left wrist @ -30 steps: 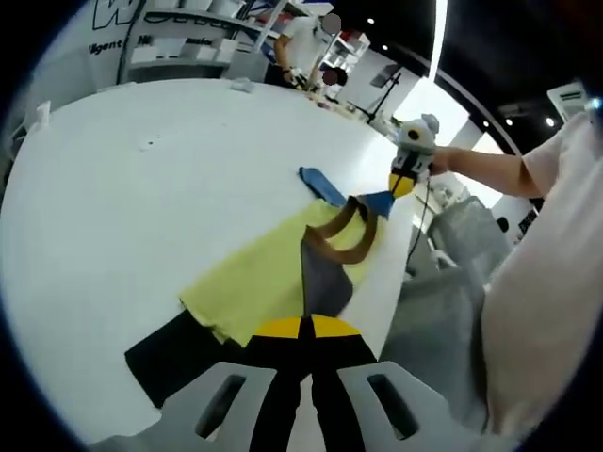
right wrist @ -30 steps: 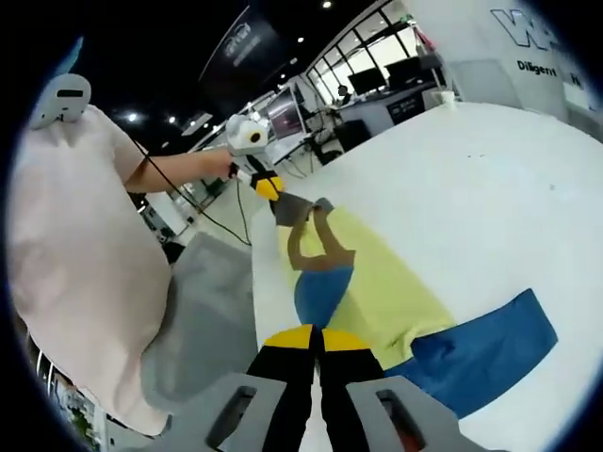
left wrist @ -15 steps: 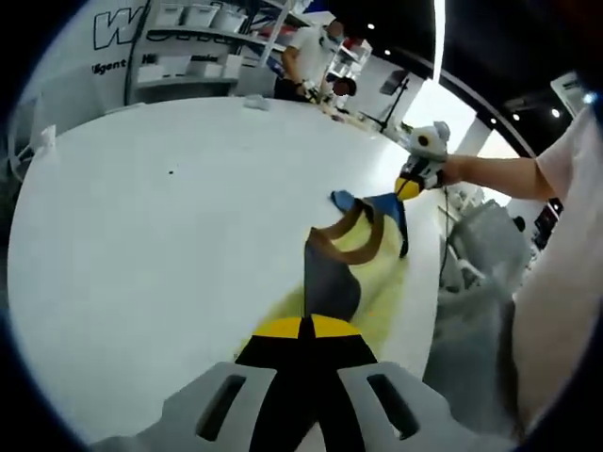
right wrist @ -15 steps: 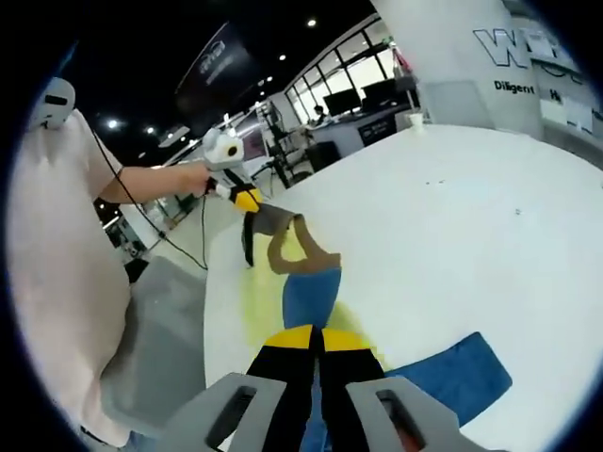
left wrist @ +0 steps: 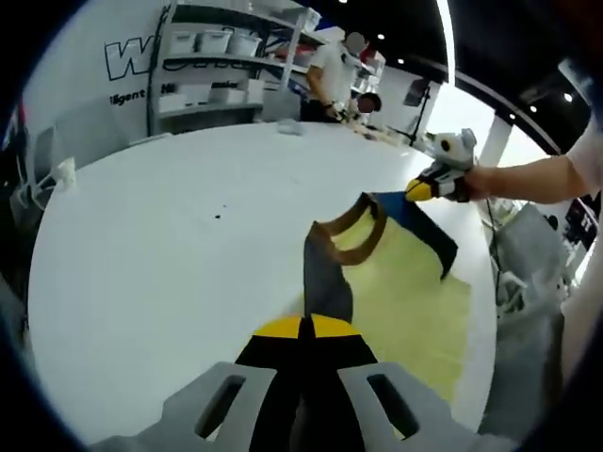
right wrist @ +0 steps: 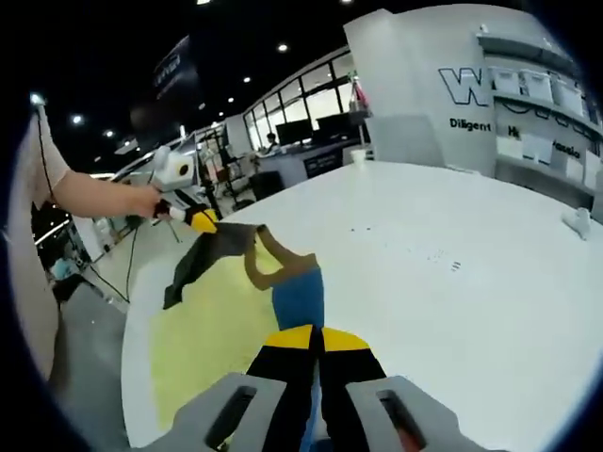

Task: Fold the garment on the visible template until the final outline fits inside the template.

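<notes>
A blue garment with a brown collar (left wrist: 344,235) hangs in the air, stretched between my two grippers. My left gripper (left wrist: 301,327) is shut on one shoulder of the garment (left wrist: 325,278). My right gripper (left wrist: 426,189) is shut on the other shoulder, from which blue cloth (left wrist: 424,226) droops. In the right gripper view, my right gripper (right wrist: 316,334) pinches the blue garment (right wrist: 300,297), and the left gripper (right wrist: 195,218) holds the far corner with dark cloth (right wrist: 200,259) dangling. The yellow template (left wrist: 405,311) (right wrist: 193,348) lies flat on the white table (left wrist: 170,254) below.
The round white table's edge (left wrist: 480,311) runs close beside the template, with grey floor beyond. A small cup (left wrist: 64,173) stands near the far rim. People (left wrist: 334,80) work at the table's far side in front of shelves (left wrist: 217,47).
Both grippers have risen and swung over the table, lifting the garment off the template. The blue body that lay on the table now hangs free, and the yellow template lies uncovered.
</notes>
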